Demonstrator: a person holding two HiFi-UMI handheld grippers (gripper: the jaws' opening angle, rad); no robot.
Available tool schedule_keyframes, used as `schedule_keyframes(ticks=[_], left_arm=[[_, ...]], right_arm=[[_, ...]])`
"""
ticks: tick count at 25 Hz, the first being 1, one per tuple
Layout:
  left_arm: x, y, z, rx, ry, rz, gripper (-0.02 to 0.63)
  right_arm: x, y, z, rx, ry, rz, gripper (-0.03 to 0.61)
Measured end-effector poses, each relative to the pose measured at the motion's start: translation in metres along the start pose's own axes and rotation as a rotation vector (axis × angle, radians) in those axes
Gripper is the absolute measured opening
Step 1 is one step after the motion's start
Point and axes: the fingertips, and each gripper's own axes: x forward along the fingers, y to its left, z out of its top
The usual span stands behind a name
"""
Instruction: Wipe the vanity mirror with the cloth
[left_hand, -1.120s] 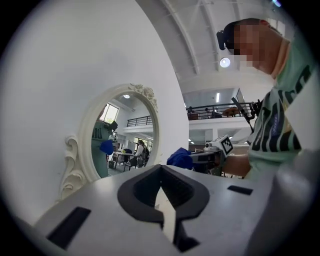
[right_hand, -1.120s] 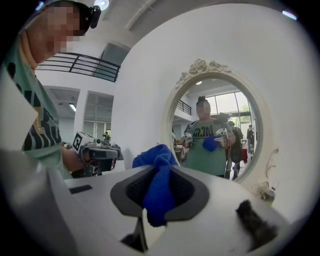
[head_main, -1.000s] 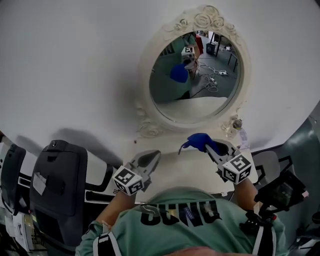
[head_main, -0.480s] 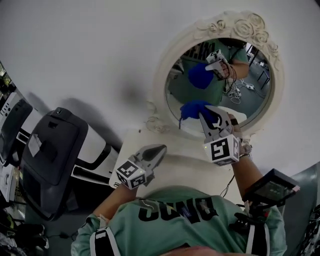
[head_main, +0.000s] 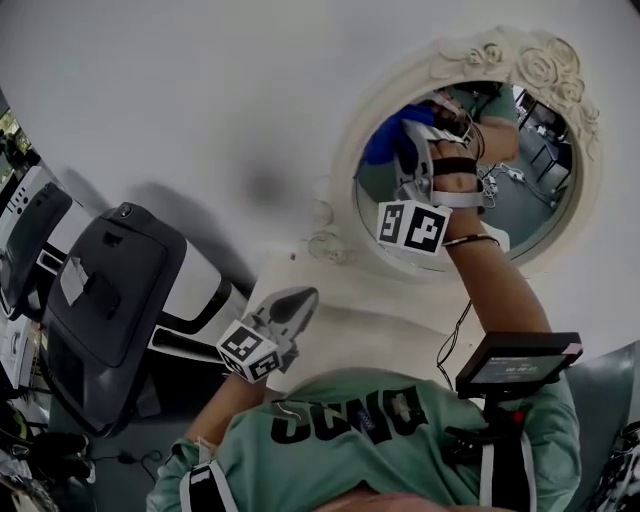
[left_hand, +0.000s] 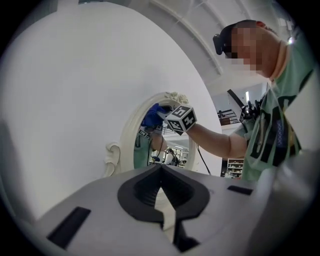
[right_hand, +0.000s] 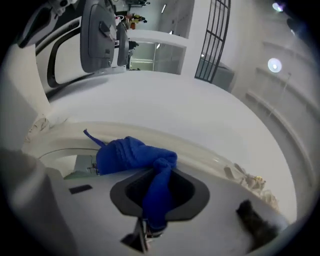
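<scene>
Since a sec ago the right gripper (head_main: 408, 152) has gone up off the white worktop (head_main: 375, 322) to the vanity mirror (head_main: 535, 200). It's now at the glass's upper-left edge, just inside the frame. Its jaws are clamped on the blue cloth (head_main: 384, 140), w/ a bunched wad sticking out past the tips, at or just off the glass; can't tell contact for sure.

To wipe well, I'd say lead w/ the wad, not the jaw tips, press flat and sweep in overlapping passes across to the far edge.

Right forearm reaches up and fwd, nearly straight, marker cube facing back. Left gripper (head_main: 293, 304) hangs low over the worktop's left front corner, jaws together, nothing in them, elbow tucked.
</scene>
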Motion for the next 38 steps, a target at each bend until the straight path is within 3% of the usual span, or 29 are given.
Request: schedule_keyframes(ticks=[4,7,13,19,24,29,31,34,38], left_arm=[[0.002,0.019,-0.008,-0.032,0.006,0.001,0.009],[0.007,0.024,-0.013,-0.056,0.017,-0.014,0.009],[0.016,0.022,-0.020,-0.096,0.047,-0.013,0.009],[0.003,0.027,-0.040,-0.156,0.073,0.035,0.009],[0.002,0.022,-0.047,-0.170,0.087,0.025,0.009],[0.003,0.010,-0.028,-0.133,0.067,0.011,0.009],[0.004,0.007,-0.018,-0.118,0.051,0.009,0.009],[0.006,0.004,-0.005,-0.089,0.029,0.007,0.009],[0.009,-0.003,0.010,-0.061,0.004,-0.004,0.009]], right_arm=[[0.005,0.006,0.002,-0.036,-0.006,-0.066,0.060],[0.006,0.031,0.012,-0.064,-0.037,-0.030,0.058],[-0.012,0.154,0.014,-0.122,-0.100,0.172,0.057],[-0.065,0.280,-0.027,-0.233,-0.087,0.421,0.054],[-0.092,0.328,-0.055,-0.241,-0.049,0.559,0.052],[-0.103,0.328,-0.054,-0.154,-0.023,0.687,0.054],[-0.107,0.309,-0.049,-0.134,-0.046,0.687,0.055],[-0.098,0.240,-0.034,-0.075,-0.097,0.556,0.055],[-0.063,0.101,-0.027,-0.002,-0.099,0.287,0.055]])
